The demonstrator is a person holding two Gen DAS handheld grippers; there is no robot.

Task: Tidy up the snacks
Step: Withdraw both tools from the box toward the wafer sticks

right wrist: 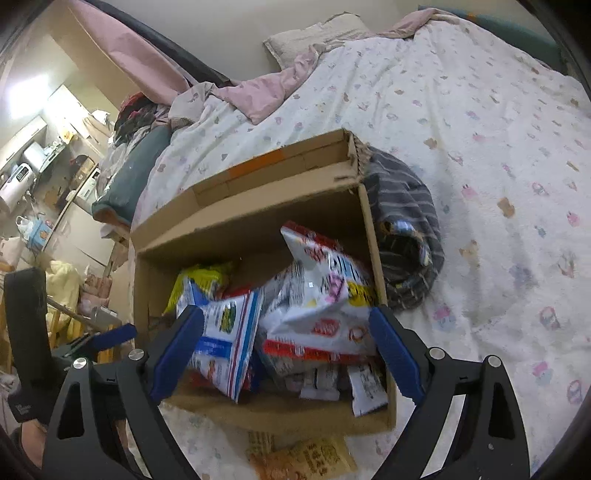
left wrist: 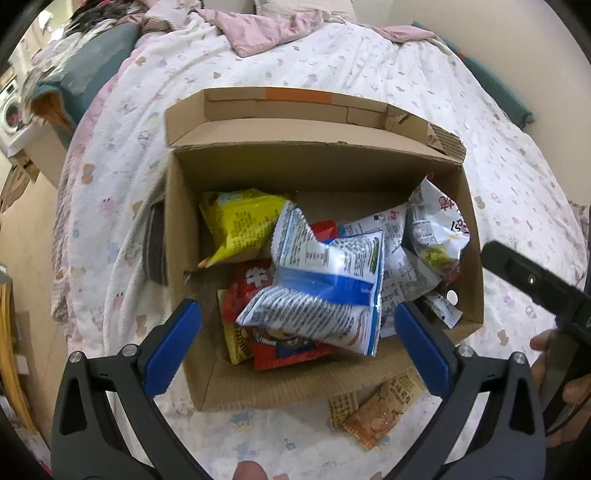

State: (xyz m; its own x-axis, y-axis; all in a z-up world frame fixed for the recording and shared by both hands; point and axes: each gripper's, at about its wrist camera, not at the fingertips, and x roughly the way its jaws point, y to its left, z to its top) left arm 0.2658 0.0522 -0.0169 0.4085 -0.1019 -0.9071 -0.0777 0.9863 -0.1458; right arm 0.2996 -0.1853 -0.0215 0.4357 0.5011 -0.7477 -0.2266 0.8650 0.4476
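An open cardboard box (left wrist: 184, 229) (right wrist: 142, 288) stands on the bed and holds several snack packets. Among them are a yellow packet (left wrist: 240, 221), a white and blue packet (left wrist: 321, 291) (right wrist: 225, 347) on top of the pile, and a white and red packet (left wrist: 436, 229) (right wrist: 317, 295) against the right wall. My left gripper (left wrist: 295, 343) hovers open above the box's near half, nothing pressed between its blue pads. My right gripper (right wrist: 284, 354) is open too, over the near edge of the box. Two small orange packets (left wrist: 373, 410) (right wrist: 306, 461) lie on the blanket before the box.
The bed's white patterned blanket (left wrist: 369, 66) (right wrist: 480, 147) spreads all round the box. A grey striped cloth (right wrist: 406, 236) lies bunched against the box's right side. A pink quilt (left wrist: 266, 26) sits at the far end. The other gripper's black body (left wrist: 535, 280) is at right.
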